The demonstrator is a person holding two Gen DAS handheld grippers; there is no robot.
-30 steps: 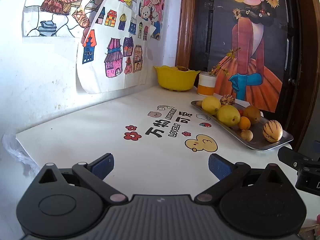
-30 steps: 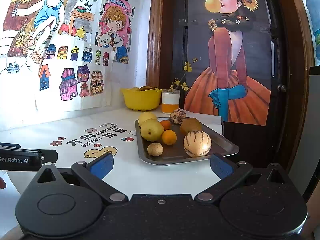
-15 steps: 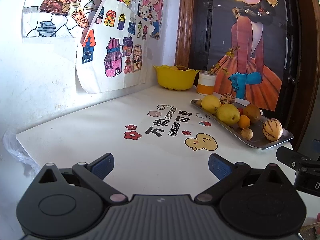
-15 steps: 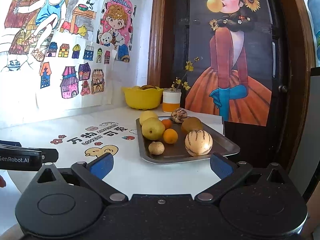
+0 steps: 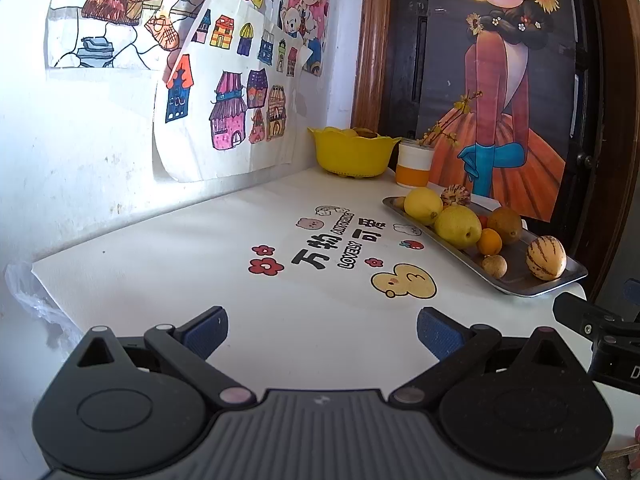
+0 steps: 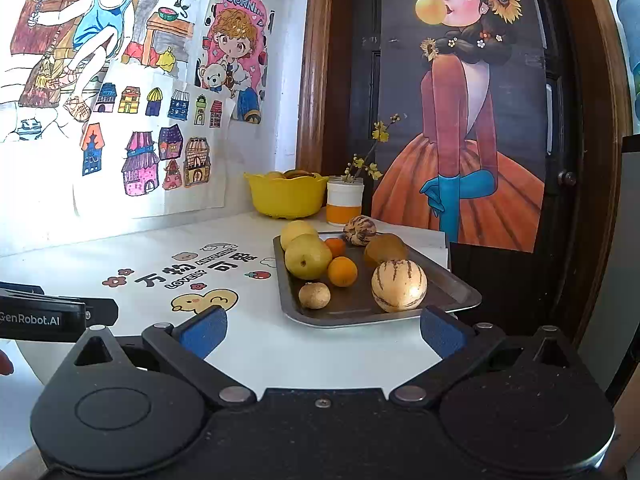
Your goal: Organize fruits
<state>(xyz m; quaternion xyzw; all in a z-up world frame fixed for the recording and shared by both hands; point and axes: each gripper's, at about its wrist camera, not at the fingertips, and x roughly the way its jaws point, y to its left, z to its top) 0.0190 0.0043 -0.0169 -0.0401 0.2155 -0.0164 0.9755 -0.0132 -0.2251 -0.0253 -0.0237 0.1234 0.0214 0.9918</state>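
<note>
On the left edge of the right wrist view, my left tool (image 5: 322,330) bears the label "GenRobot.AI". The white worktop (image 6: 248,344) is printed "LOVELY" beside Chinese characters and a yellow duck (image 6: 205,301). Both tools stand wide open and empty — my left tool above bare worktop, my right tool (image 6: 322,330) just short of the metal tray (image 6: 460,286). The tray holds the fruits: pear (image 6: 307,257), two oranges, striped melon (image 6: 399,286). Behind it stand a yellow bowl (image 6: 286,196) and a cup (image 6: 345,203).
</note>
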